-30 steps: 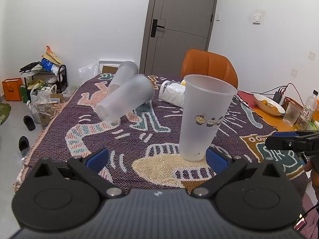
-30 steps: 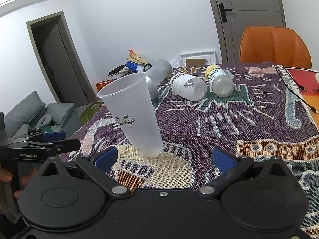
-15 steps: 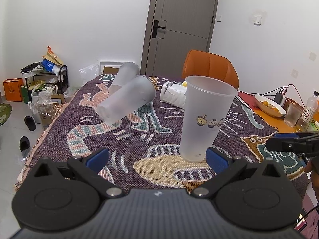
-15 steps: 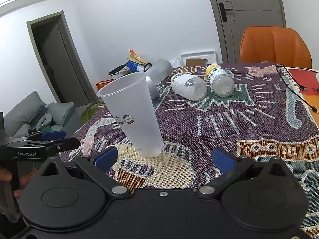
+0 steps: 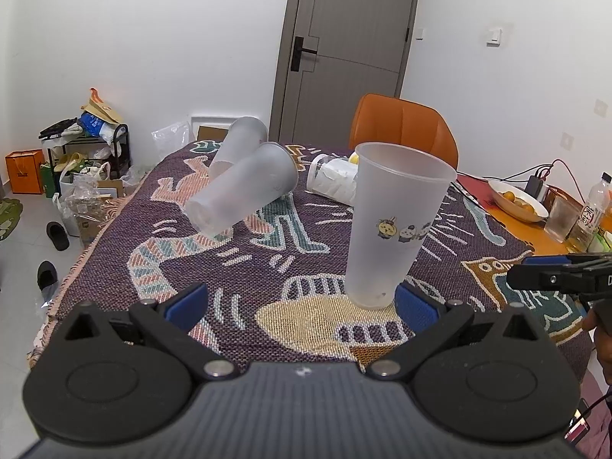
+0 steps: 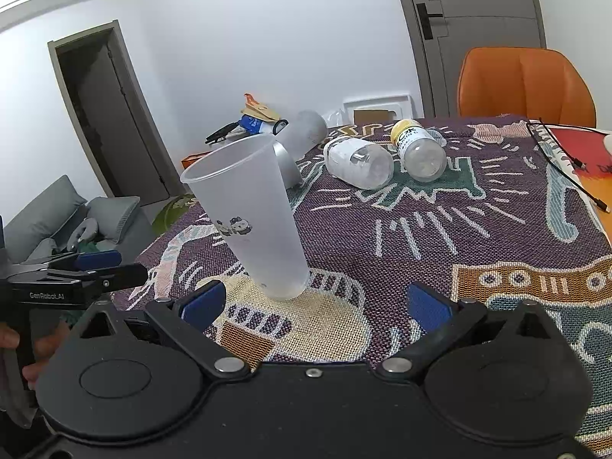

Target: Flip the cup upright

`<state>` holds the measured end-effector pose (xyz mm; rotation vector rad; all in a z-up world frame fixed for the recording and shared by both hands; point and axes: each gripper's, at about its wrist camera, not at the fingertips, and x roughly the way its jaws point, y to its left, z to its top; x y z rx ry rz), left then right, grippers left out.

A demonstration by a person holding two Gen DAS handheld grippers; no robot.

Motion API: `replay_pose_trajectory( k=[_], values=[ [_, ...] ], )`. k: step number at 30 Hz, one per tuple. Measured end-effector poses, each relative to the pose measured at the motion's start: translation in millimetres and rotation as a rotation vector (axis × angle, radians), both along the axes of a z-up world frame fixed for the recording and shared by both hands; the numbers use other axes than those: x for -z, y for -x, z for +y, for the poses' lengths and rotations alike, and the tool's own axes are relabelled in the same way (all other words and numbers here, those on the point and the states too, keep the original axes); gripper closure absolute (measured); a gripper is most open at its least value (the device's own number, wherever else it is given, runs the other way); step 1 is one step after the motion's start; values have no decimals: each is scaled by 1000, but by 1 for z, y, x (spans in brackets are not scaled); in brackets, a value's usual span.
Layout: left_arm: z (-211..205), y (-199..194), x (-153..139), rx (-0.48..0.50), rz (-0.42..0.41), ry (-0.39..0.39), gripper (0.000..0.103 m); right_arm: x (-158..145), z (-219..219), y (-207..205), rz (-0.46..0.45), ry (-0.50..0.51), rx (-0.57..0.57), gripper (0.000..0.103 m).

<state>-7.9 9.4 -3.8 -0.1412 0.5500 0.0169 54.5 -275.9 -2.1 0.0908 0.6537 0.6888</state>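
Observation:
A frosted plastic cup with small cartoon prints (image 5: 394, 225) stands upright, mouth up, on the patterned cloth; it also shows in the right wrist view (image 6: 252, 222). My left gripper (image 5: 302, 304) is open and empty, just short of the cup, whose base sits near the right fingertip (image 5: 415, 306). My right gripper (image 6: 315, 304) is open and empty, with the cup base just ahead between the fingers, nearer the left one (image 6: 202, 304). Each gripper shows side-on in the other's view, the right one (image 5: 554, 277) and the left one (image 6: 88, 271).
Two more frosted cups (image 5: 244, 189) lie on their sides behind. Two plastic bottles (image 6: 359, 162) lie on the cloth further back. An orange chair (image 5: 401, 130) stands at the far end. A fruit bowl (image 5: 516, 201), glass and bottle sit on the table's right side.
The left wrist view has shifted very slightly; the cup stays standing and both grippers stay open at the same place.

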Motion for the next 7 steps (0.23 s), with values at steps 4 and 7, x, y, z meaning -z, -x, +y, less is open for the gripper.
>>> replay_pose_trajectory(
  k=[4,7],
  values=[
    [0,0,0,2,1,0,0,1,0,-1,2,2,0,0],
    [0,0,0,1,0,0,0,1,0,-1,1,1,0,0]
  ],
)
